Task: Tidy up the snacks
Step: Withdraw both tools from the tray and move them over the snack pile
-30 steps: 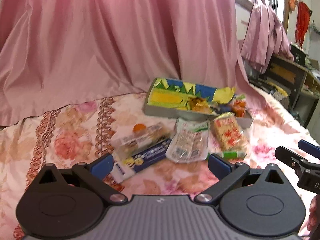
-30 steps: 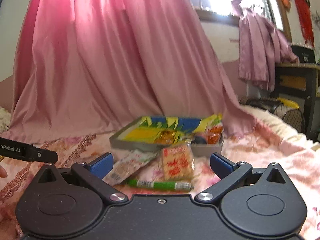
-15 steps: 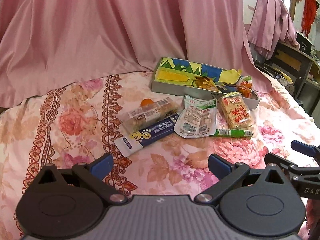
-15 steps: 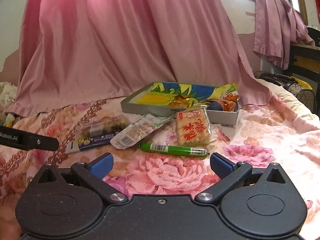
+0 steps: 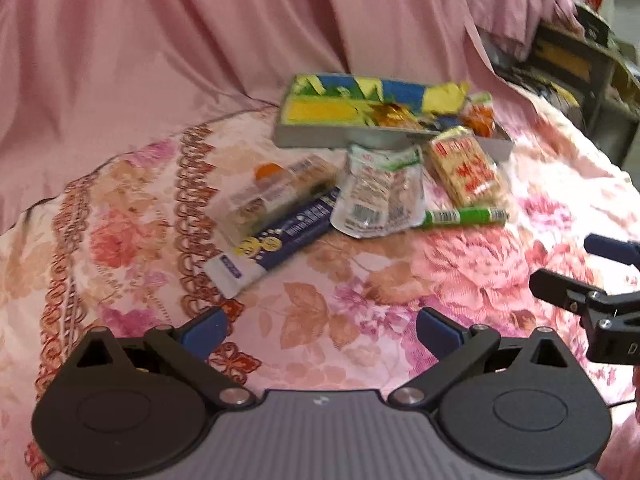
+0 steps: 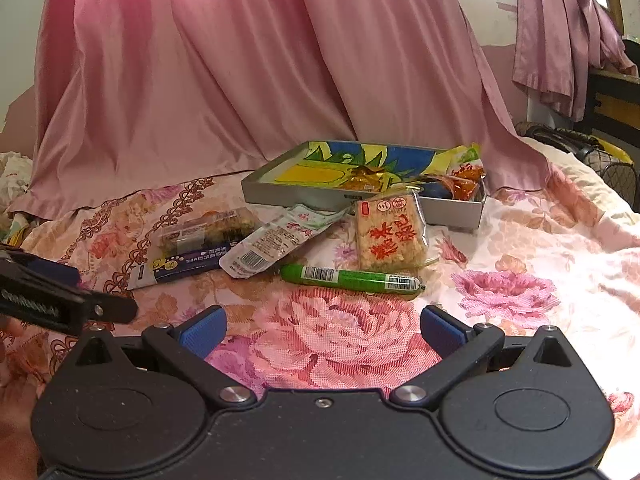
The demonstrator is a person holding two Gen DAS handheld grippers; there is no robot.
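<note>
Several snacks lie on a floral bedspread in front of a grey tray [image 5: 312, 136] [image 6: 280, 196] with a colourful lining and a few snacks inside. A green sausage stick [image 6: 352, 278] [image 5: 464, 216], a rice cracker pack [image 6: 390, 236] [image 5: 466, 170], a white pouch [image 6: 276, 240] [image 5: 376, 196], a dark blue bar [image 5: 276, 240] [image 6: 180, 266] and a clear cake pack [image 5: 276, 192] [image 6: 204, 228] lie loose. My left gripper [image 5: 320, 326] is open and empty, well short of the snacks. My right gripper [image 6: 322, 326] is open and empty, a little before the green stick.
A pink curtain [image 6: 240, 60] hangs behind the tray. A dark desk [image 5: 576, 60] stands past the bed's right edge. The other gripper shows at the right edge of the left wrist view [image 5: 592, 300] and the left edge of the right wrist view [image 6: 52, 300].
Both grippers have tilted down and moved toward the snacks, which now look larger. Both stayed open and empty.
</note>
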